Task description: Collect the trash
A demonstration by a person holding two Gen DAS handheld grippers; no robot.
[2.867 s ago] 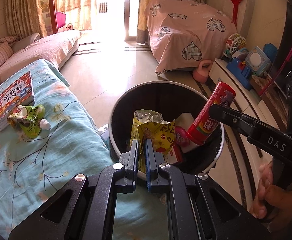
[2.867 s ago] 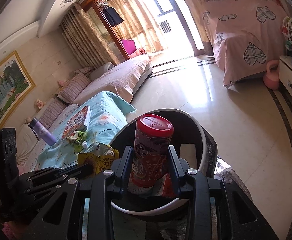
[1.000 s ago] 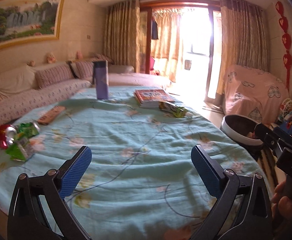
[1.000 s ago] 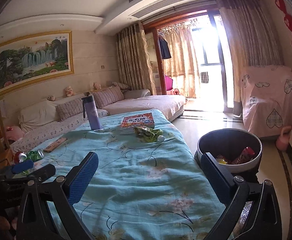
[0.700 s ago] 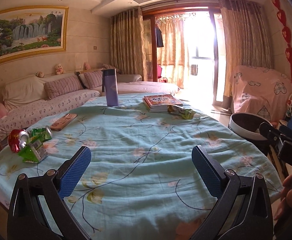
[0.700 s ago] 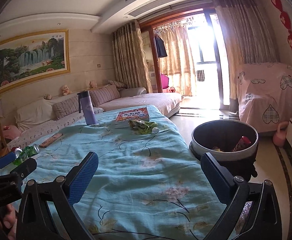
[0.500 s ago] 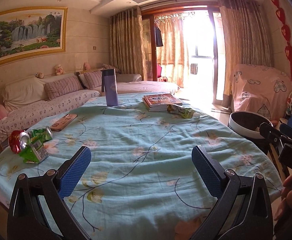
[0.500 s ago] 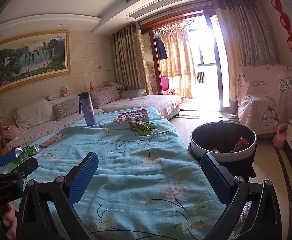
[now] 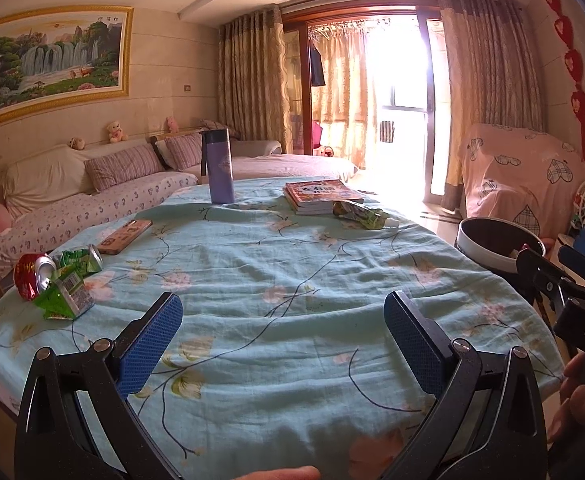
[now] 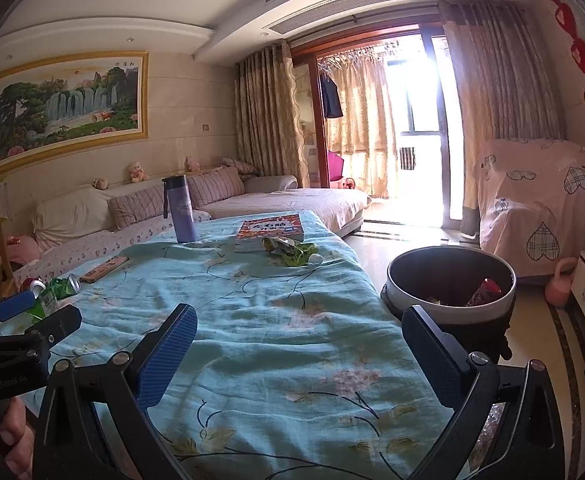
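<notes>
Crushed cans (image 9: 54, 276) lie at the table's (image 9: 292, 280) left edge and a green wrapper (image 9: 358, 213) beside the books (image 9: 318, 196), while both hand-held grippers, left (image 9: 282, 338) and right (image 10: 298, 354), hover spread wide, empty, near the trash bin (image 10: 450, 284).

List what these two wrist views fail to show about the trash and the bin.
- Bin contents: right wrist view, near wall hides all but a red tube top.
- Bin base: left wrist view, table edge and right gripper cover it.
- Crushed cans: labels too small to read.
- Green wrapper by the books: print unreadable.
</notes>
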